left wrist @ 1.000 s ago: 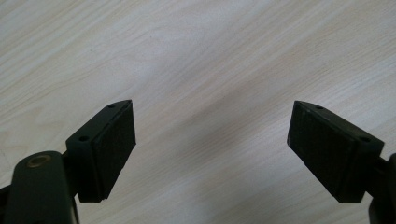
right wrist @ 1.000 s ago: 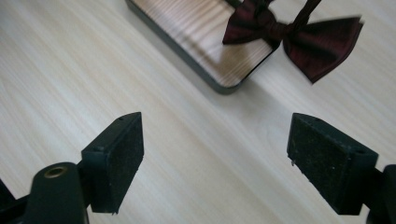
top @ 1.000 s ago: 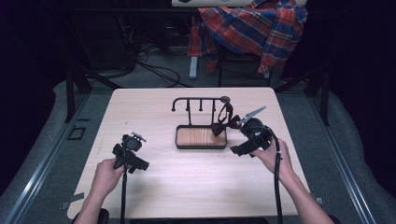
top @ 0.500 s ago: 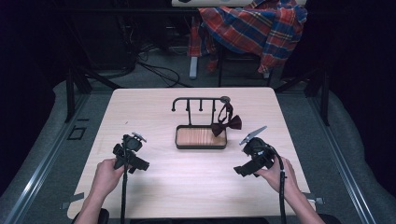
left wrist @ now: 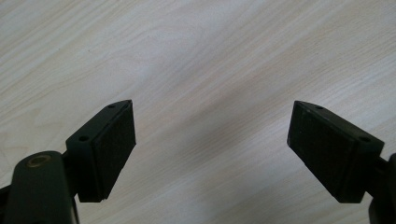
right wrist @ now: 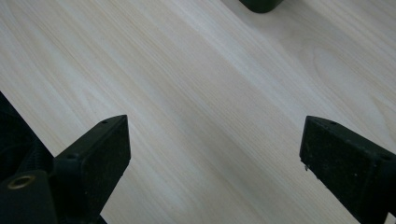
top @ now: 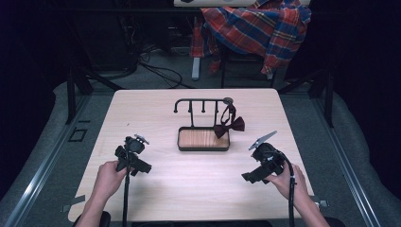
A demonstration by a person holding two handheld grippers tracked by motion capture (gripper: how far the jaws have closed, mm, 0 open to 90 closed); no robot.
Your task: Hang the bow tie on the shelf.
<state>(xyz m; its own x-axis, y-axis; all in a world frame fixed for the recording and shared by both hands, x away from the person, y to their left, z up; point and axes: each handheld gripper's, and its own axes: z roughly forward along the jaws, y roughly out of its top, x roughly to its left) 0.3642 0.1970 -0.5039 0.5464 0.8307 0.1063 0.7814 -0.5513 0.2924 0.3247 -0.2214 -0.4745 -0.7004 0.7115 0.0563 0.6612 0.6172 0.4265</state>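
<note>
A dark red bow tie (top: 230, 126) hangs by its strap from the right end of the black stand (top: 203, 101), over the tray (top: 203, 148) at mid-bench. Left tongs (top: 142, 166) and right tongs (top: 249, 177) rest near the person, both spread apart and empty. A careless reach could probably knock the loosely hung tie off or tip the stand.

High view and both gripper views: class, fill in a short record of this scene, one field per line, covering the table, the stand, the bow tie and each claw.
table: light wood top, person seated at its near edge
stand: black rack with hooks, rising from a wood-lined tray
bow tie: dark red, hanging from the rack's right end, beside the tray
left claw: open, nothing between its jaws, over bare wood
right claw: open, nothing between its jaws, over bare wood
background: plaid cloth draped behind the table
</note>
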